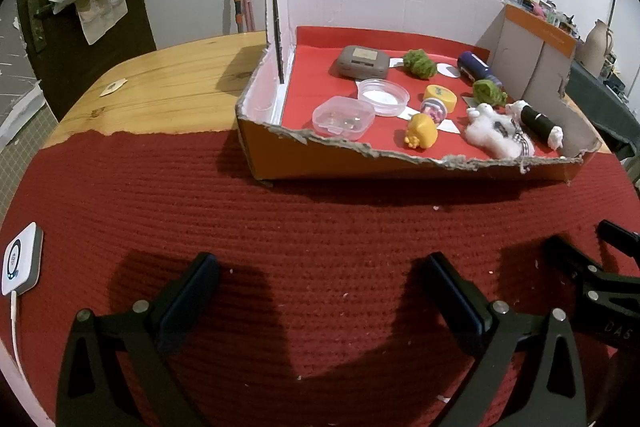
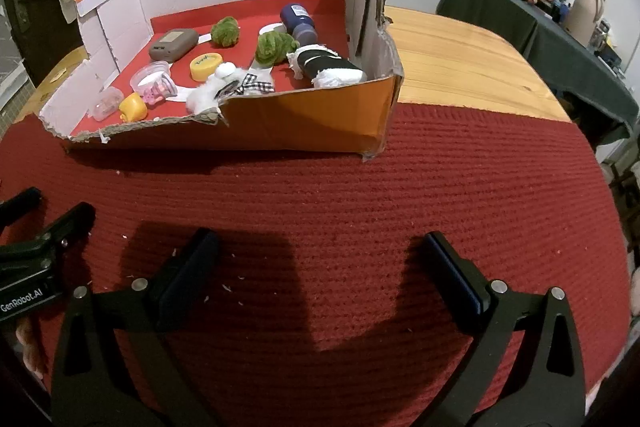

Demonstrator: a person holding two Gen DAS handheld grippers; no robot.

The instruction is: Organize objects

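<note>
On the red mat (image 1: 280, 227) ahead of me sits the torn cardboard box (image 1: 400, 163), its red floor crowded with a grey case (image 1: 362, 61), two green tufts, a white plush (image 1: 490, 131) and a yellow cap (image 1: 440, 97). My left gripper (image 1: 324, 283) and right gripper (image 2: 320, 259) hover over the mat, both spread wide and empty.

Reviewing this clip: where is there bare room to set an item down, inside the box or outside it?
Outside, the red knitted mat lies bare between the cardboard box front wall and both open grippers, left gripper and right gripper. Inside, the red floor is free along the left wall, beside the grey case. The right half, around the white plush, is crowded.
</note>
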